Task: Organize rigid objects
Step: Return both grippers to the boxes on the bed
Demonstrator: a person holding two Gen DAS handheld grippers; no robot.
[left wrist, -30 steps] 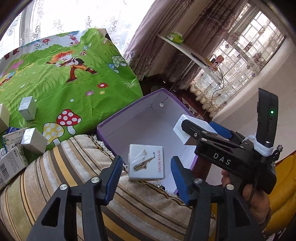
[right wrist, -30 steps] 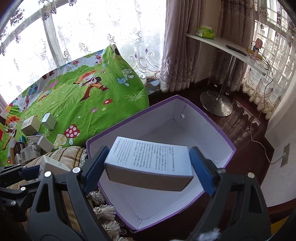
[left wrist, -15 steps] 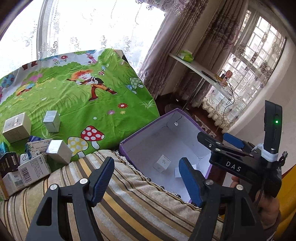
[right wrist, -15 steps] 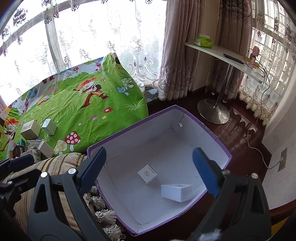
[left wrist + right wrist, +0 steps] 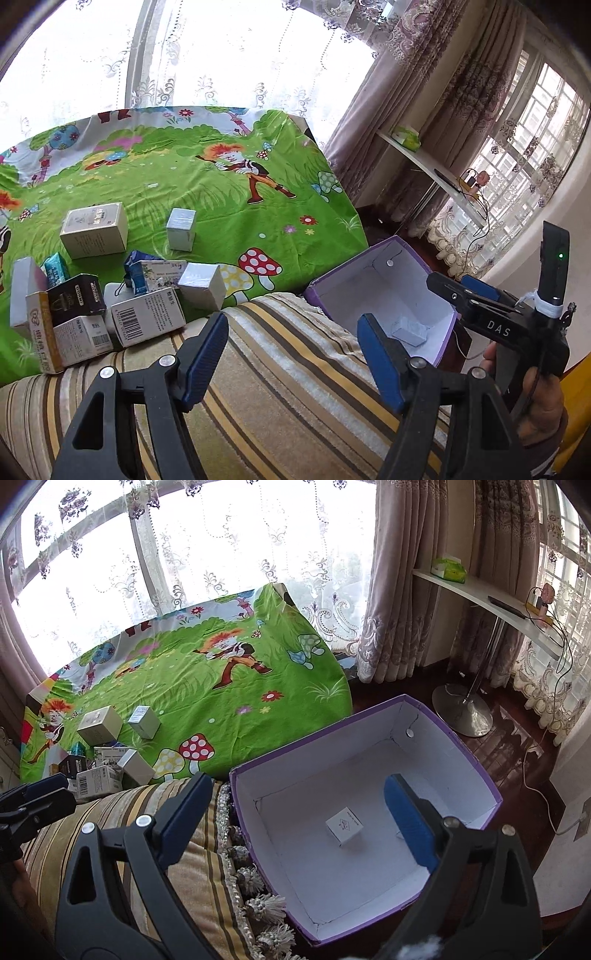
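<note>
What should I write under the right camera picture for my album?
Open tongs hang over a purple box with a small white box inside, more boxes waiting on the green cloth.

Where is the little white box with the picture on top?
In the right wrist view, the little white box sits on the white floor of the purple bin, near its middle, beside the striped cushion.

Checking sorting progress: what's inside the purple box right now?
Inside the purple box, one small white cube box rests on the floor. The right gripper's finger covers part of the floor, mostly hiding a second box.
</note>
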